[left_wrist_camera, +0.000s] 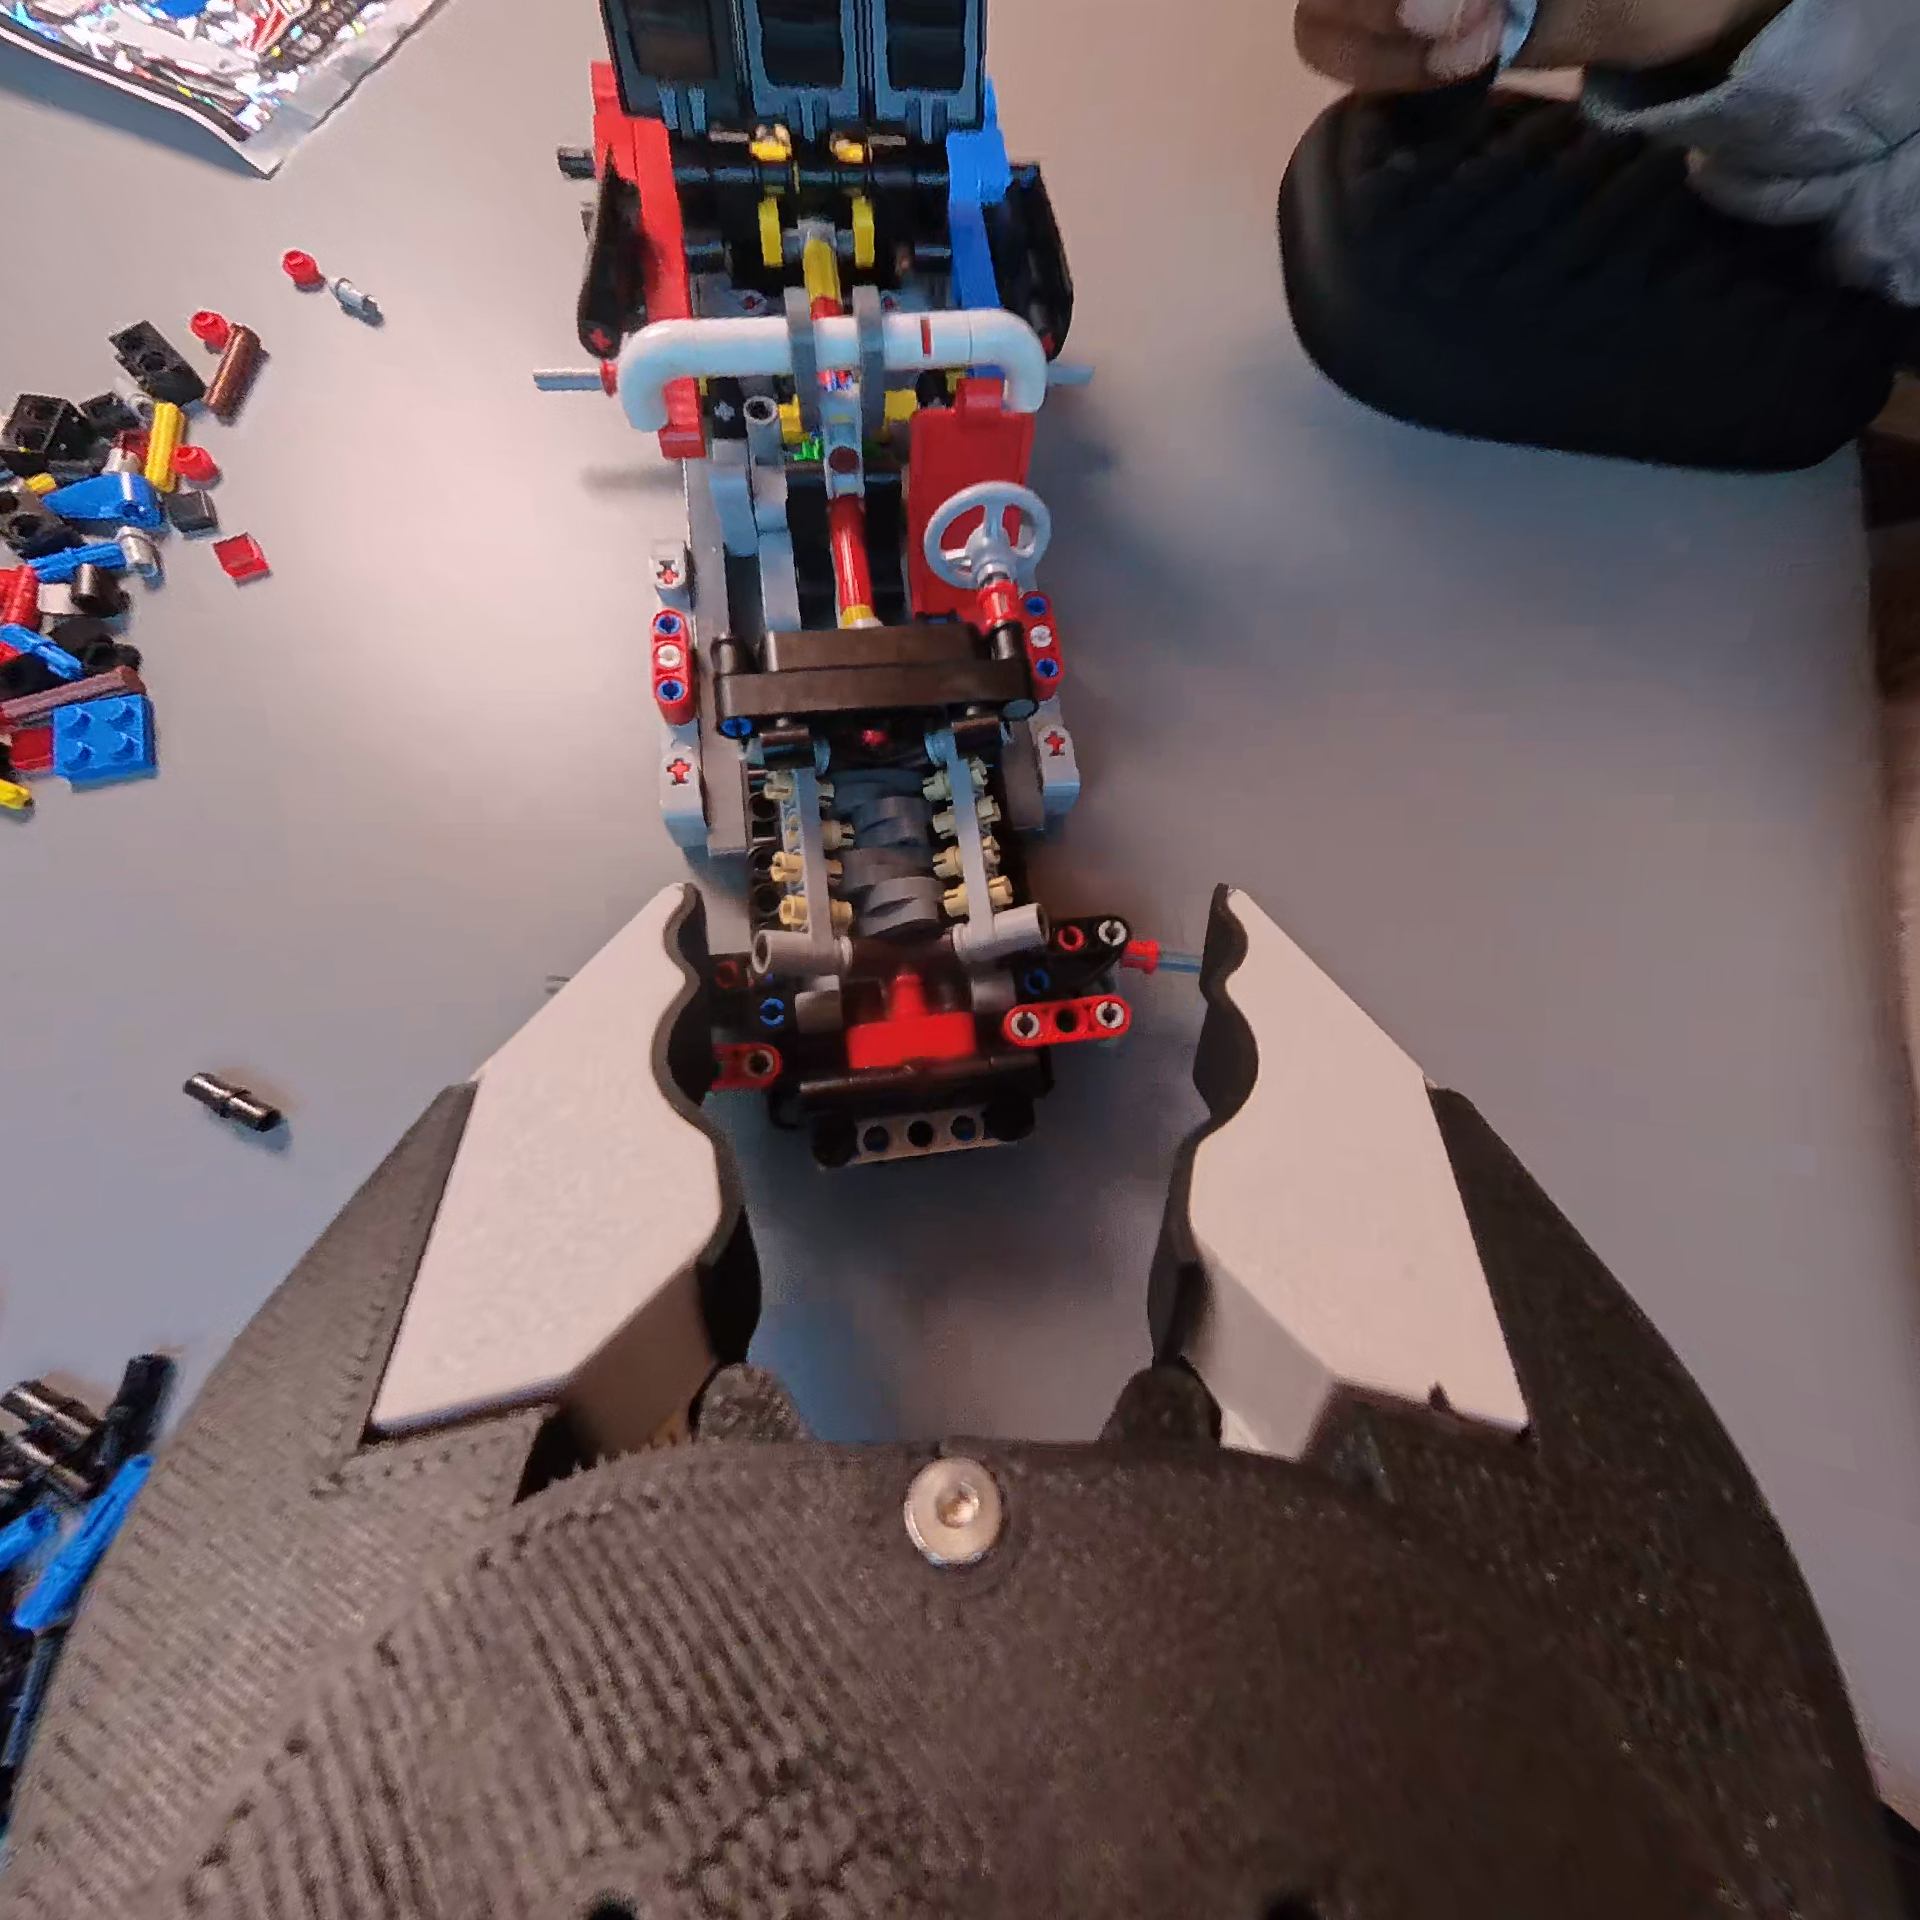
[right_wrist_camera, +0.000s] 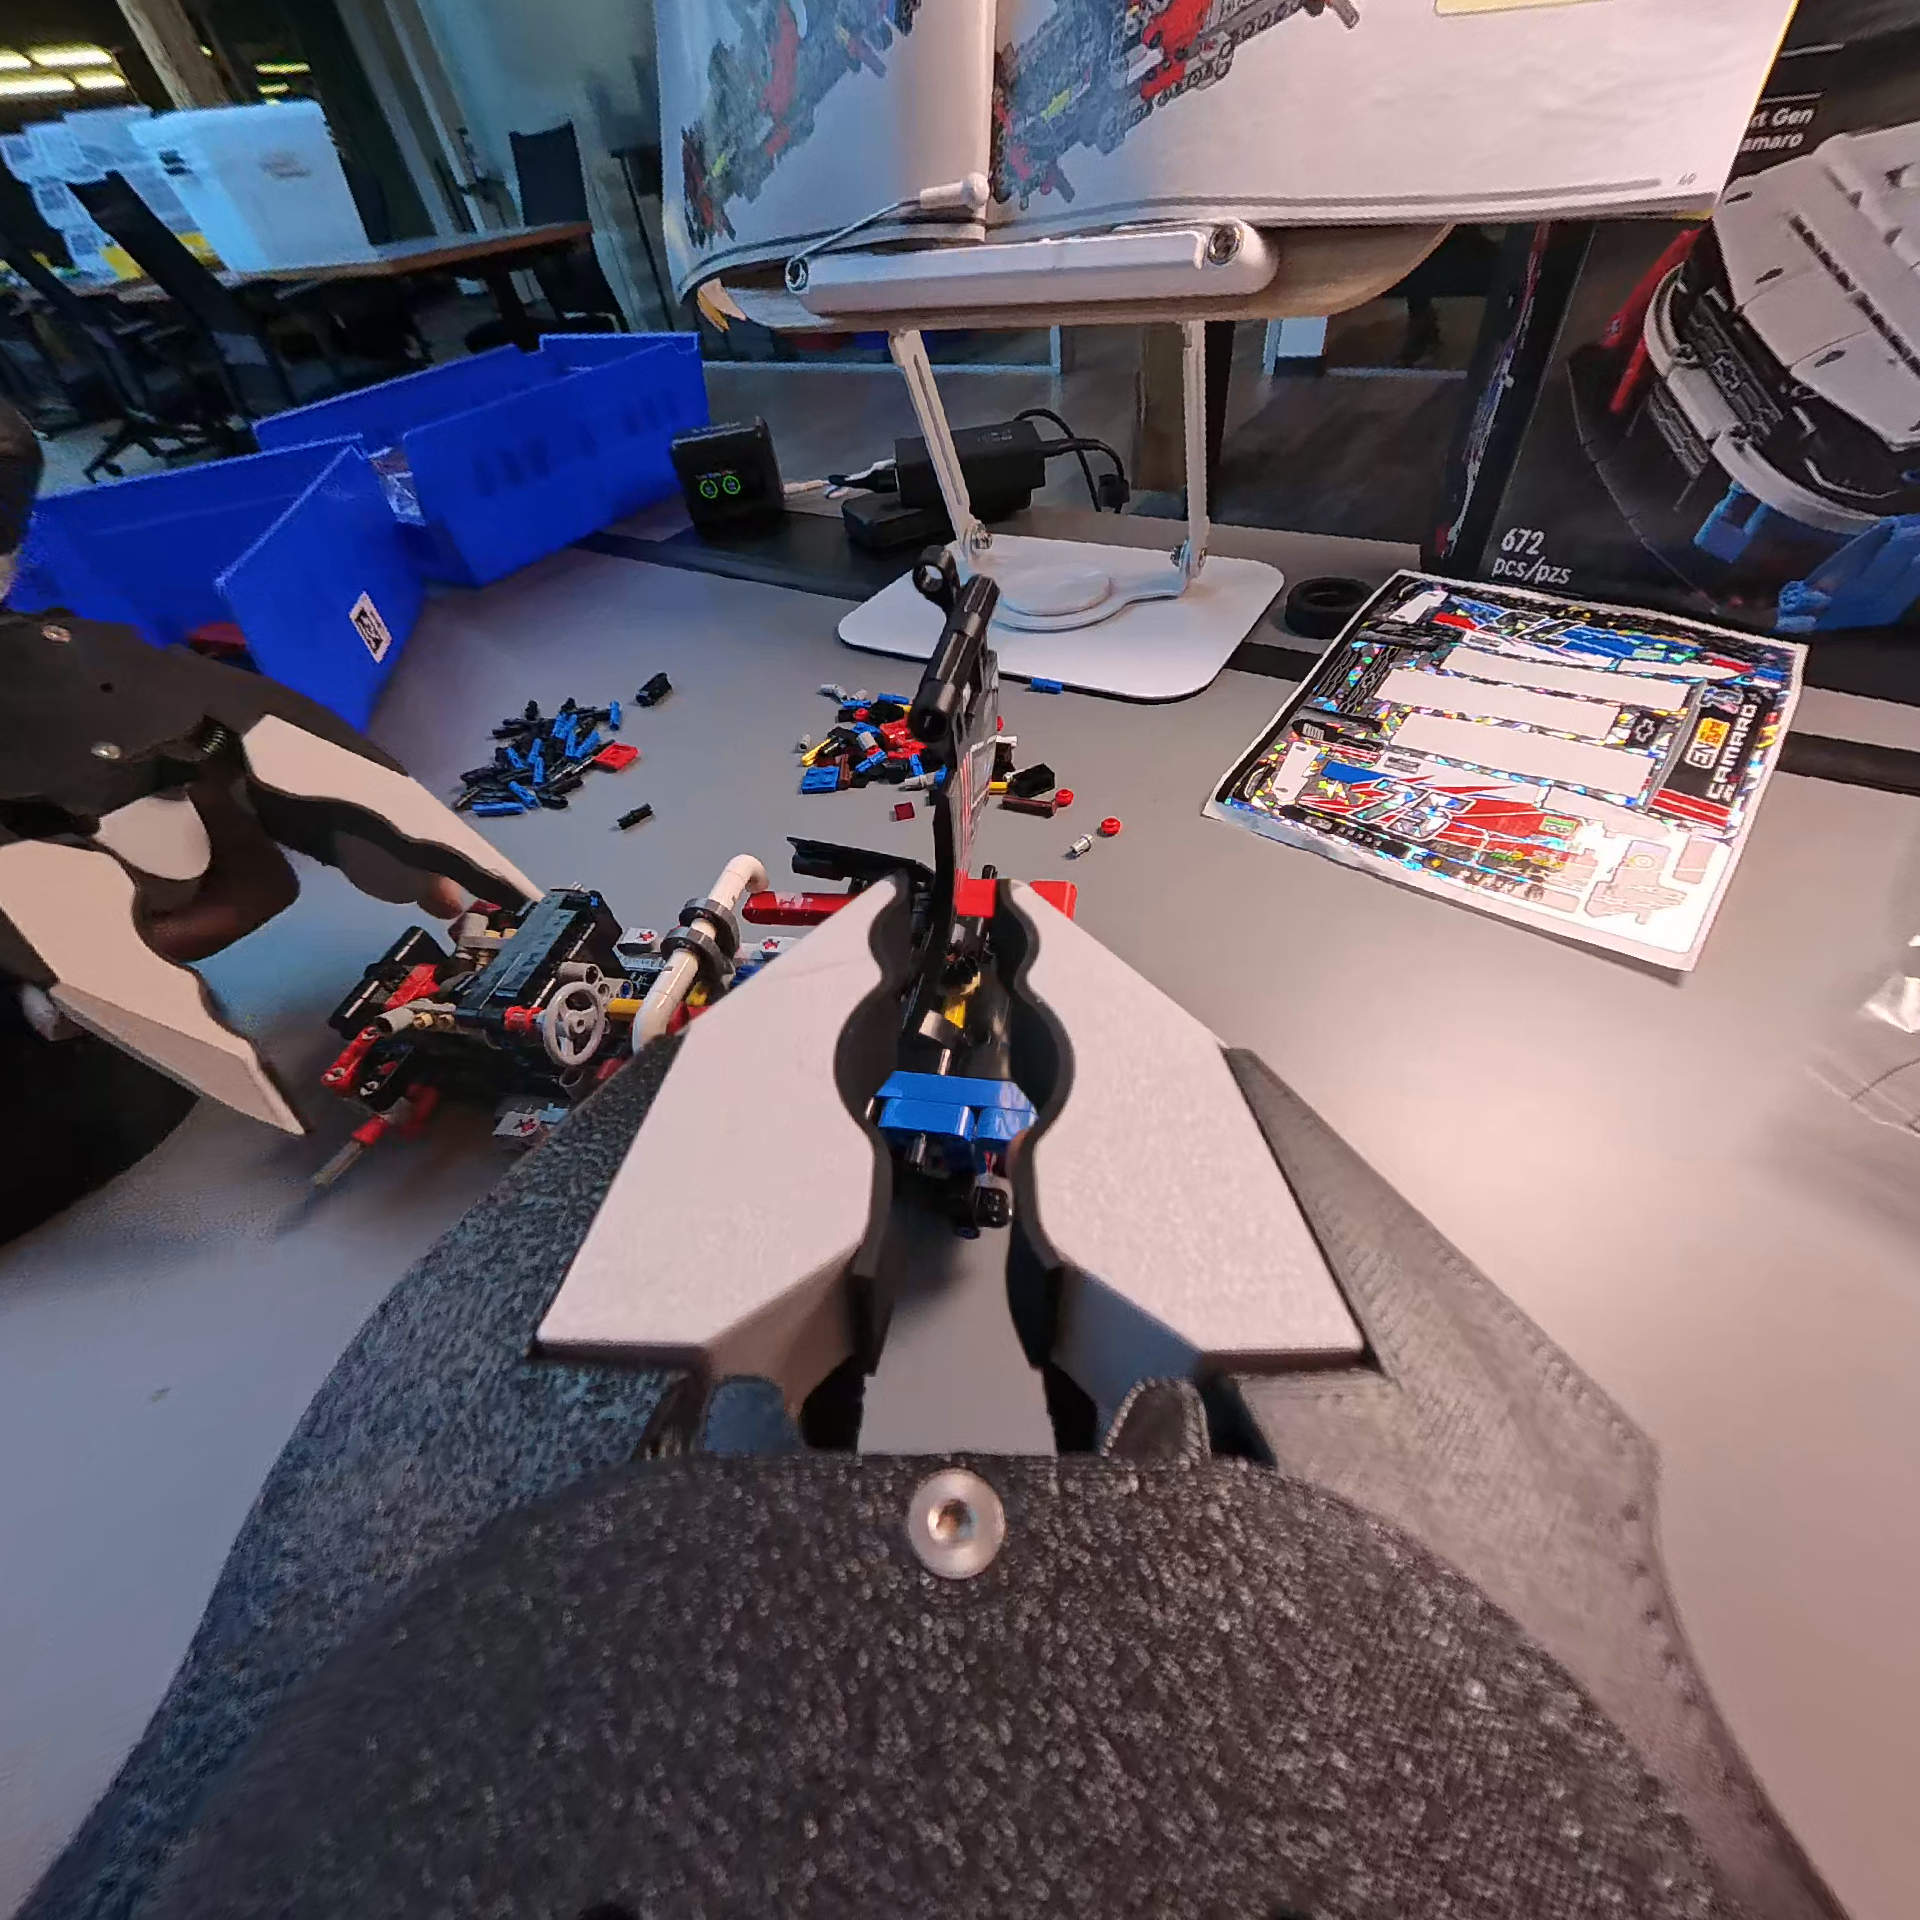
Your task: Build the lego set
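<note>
The part-built lego car chassis (left_wrist_camera: 862,675) lies on the grey table (left_wrist_camera: 1455,831), with a white roll bar, a grey steering wheel (left_wrist_camera: 985,530) and a red seat. My left gripper (left_wrist_camera: 956,914) is open, with its fingers either side of the chassis's front end. The left gripper's fingers (right_wrist_camera: 364,810) and the chassis (right_wrist_camera: 520,987) also show in the right wrist view. My right gripper (right_wrist_camera: 951,888) is shut on a black and blue sub-assembly (right_wrist_camera: 956,1117) whose black panel stands upright. I cannot tell whether it touches the chassis.
Loose pieces (left_wrist_camera: 94,582) lie left of the chassis, with a lone black pin (left_wrist_camera: 234,1101) nearer. The right wrist view shows two piles of pieces (right_wrist_camera: 894,748), a sticker sheet (right_wrist_camera: 1507,769), blue bins (right_wrist_camera: 468,457), a manual stand (right_wrist_camera: 1060,613) and the set box (right_wrist_camera: 1714,364).
</note>
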